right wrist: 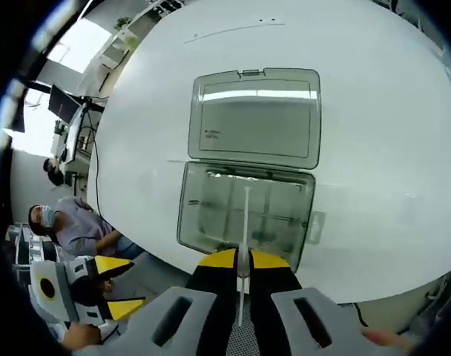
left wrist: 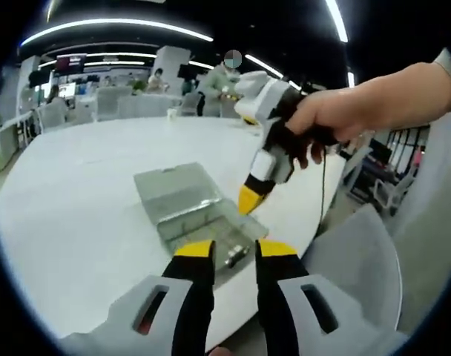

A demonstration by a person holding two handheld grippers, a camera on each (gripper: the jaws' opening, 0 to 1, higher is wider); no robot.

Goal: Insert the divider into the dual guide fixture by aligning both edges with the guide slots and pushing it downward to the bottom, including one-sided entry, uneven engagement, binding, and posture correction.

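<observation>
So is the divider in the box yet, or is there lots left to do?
Done: the clear box lies open on the table, lid flat. In hand: the right gripper pinches the thin white divider above the box. Left: fit both edges into the slots and push down. The left gripper waits open.

White table (right wrist: 374, 111) w/ clear box (right wrist: 248, 200) (lid open) on it.

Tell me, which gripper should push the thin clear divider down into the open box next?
The right gripper, probably. It already pinches the divider upright, edge-on over the open box. The left gripper is open and holds nothing, hovering at the box's near edge, so it could steady the box instead.
</observation>
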